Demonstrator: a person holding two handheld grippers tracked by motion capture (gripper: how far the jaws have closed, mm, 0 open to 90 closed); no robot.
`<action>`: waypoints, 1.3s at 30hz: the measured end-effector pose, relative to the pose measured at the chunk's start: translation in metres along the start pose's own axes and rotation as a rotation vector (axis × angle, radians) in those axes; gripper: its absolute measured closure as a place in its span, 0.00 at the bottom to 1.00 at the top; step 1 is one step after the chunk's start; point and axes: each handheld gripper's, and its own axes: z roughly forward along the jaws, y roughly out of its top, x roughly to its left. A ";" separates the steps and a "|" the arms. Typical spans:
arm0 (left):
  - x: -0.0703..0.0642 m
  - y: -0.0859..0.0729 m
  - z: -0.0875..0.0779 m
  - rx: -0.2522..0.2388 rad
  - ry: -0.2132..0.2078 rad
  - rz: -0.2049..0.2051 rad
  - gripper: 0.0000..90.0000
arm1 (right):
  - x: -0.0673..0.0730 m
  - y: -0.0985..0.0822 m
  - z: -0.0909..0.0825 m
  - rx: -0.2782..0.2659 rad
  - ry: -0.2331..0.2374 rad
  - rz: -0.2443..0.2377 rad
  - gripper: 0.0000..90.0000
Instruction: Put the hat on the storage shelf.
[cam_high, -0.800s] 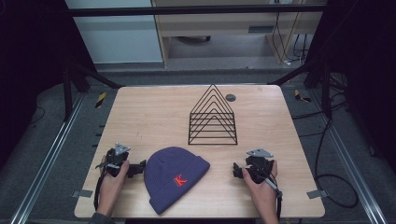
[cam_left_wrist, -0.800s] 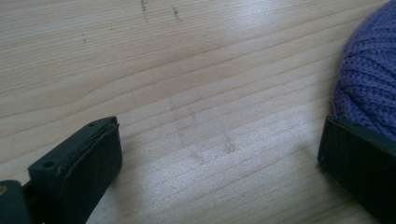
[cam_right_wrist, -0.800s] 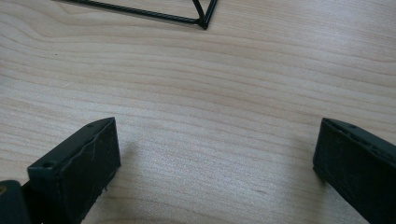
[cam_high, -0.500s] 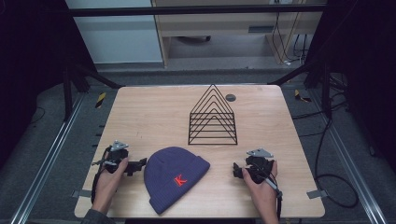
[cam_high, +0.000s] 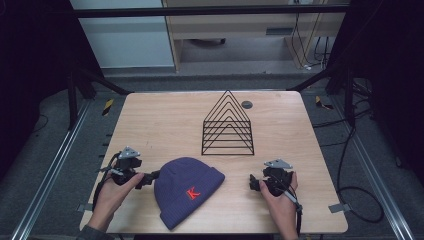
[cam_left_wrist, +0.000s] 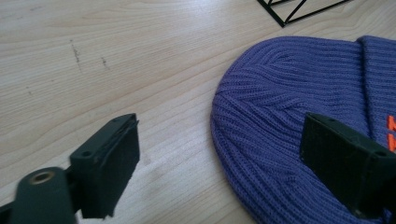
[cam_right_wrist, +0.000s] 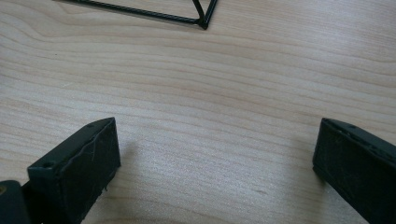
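Wood table (cam_high: 165, 125), purple beanie (cam_high: 187, 189) flat, crown twd left gripper (cam_high: 152, 177), cuff near-right

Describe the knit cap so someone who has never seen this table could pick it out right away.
On the light wooden table, look at the near edge, in front of the black wire rack with its nested triangle frames. There, between the left tool and the right tool, lies the beanie. It is the one soft thing there: ribbed purple-blue knit with an orange-red letter K on its folded cuff.
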 end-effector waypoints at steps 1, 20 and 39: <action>-0.001 0.002 0.002 0.008 -0.007 0.004 0.14 | 0.000 0.000 0.000 0.000 0.001 -0.001 0.01; -0.025 0.003 0.028 0.196 -0.018 0.086 0.43 | -0.001 0.000 0.000 0.000 0.009 -0.010 0.01; -0.019 0.001 0.042 0.279 -0.065 0.048 0.58 | -0.001 0.000 0.000 0.000 0.009 -0.010 0.01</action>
